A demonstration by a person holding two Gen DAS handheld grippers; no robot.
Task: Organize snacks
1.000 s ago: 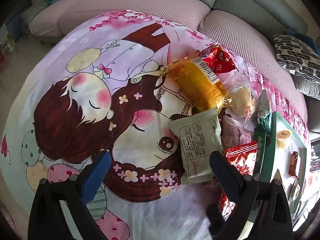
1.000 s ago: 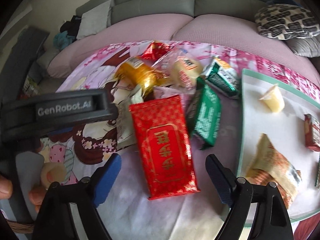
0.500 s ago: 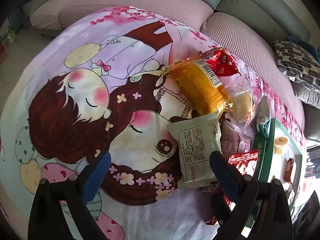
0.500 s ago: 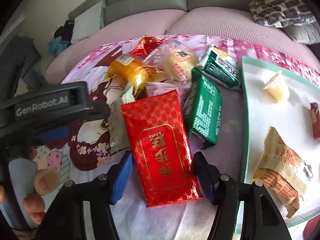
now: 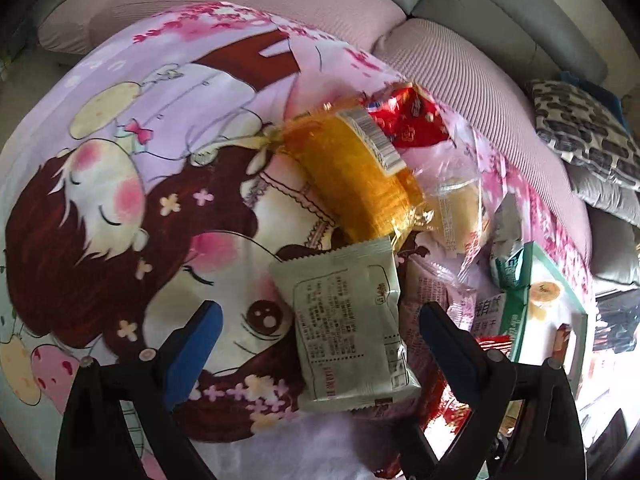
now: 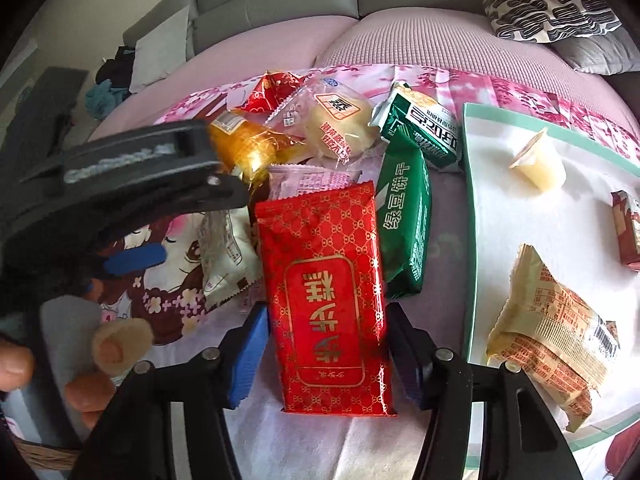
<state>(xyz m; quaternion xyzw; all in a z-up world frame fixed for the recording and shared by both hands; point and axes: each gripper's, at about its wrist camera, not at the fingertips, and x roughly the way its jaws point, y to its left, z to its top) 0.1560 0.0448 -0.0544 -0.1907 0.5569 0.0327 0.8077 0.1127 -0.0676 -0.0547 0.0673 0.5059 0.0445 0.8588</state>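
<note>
Left side first. My left gripper (image 5: 316,334) has crept in over the cartoon-print cloth (image 5: 132,184) since a second ago, and the pale grey-green packet (image 5: 348,332) now sits larger and nearer between its blue pads. The jaws stand wide and are just starting to narrow; the pads touch nothing, so this hand is empty. The packet lies flat, its upper edge tucked against the orange wrapped cake (image 5: 352,176), with a red foil snack (image 5: 408,116) behind that.

Centre of the pile, from the right wrist view: the long red packet with gold lettering (image 6: 328,292) lies lengthwise toward the camera. A second ago my right gripper (image 6: 326,344) stood well open around it; now the jaws have come in and are closing yet, the blue pads tight beside both long edges. I cannot tell for sure that they press, though the left pad looks to meet the wrapper's edge. Not lifted: the packet lies on the cloth.

Right of it, a dark green packet (image 6: 408,216) lies just beside, another green one (image 6: 424,128) above, a round pale bun in clear wrap (image 6: 336,120) further back.

Far right: the green-rimmed tray (image 6: 474,216) already holds a jelly cup (image 6: 540,160), a beige packet (image 6: 556,328) and a small brown box (image 6: 628,224).

My reading: the red packet is the piece in hand, bound for the tray once the grip seats. The slick wrapper may slide.
</note>
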